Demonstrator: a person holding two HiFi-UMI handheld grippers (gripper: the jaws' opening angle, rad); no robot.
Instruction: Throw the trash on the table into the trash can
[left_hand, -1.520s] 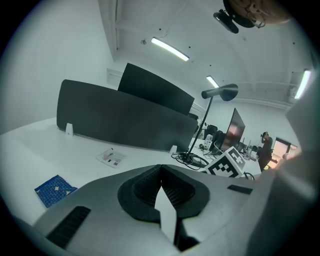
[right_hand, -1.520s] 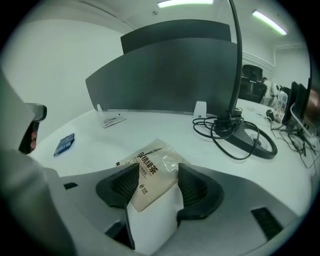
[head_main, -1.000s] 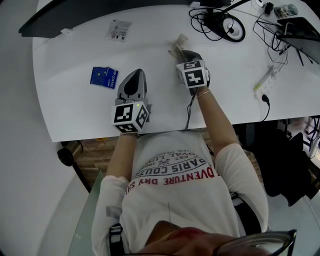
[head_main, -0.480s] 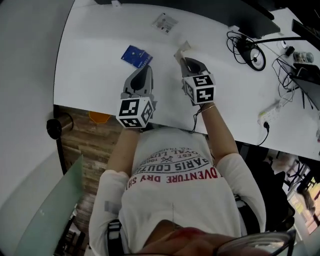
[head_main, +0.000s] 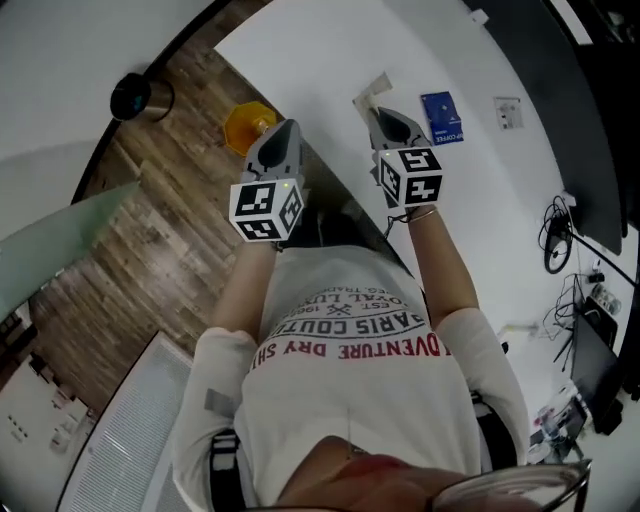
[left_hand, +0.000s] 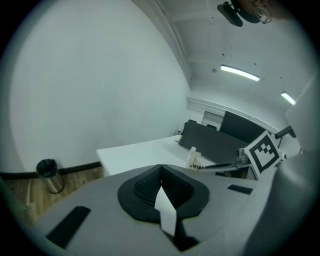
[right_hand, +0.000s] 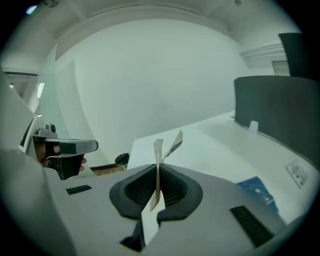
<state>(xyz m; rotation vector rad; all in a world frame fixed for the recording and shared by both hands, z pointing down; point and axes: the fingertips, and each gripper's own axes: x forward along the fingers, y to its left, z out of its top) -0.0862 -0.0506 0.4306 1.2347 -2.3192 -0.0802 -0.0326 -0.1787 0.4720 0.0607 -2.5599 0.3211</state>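
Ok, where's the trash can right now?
In the head view the trash can stands at the upper left, on the wood floor against the curved white wall, left of the orange object and beyond the left gripper.

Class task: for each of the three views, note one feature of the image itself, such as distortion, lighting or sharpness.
Head view: strong fisheye, the floor edge bows into an arc. Left gripper view: dark vignette at the corners, and two ceiling lights burn out white. Right gripper view: flat, even light with hardly any shadow; the wrapper is slightly soft.
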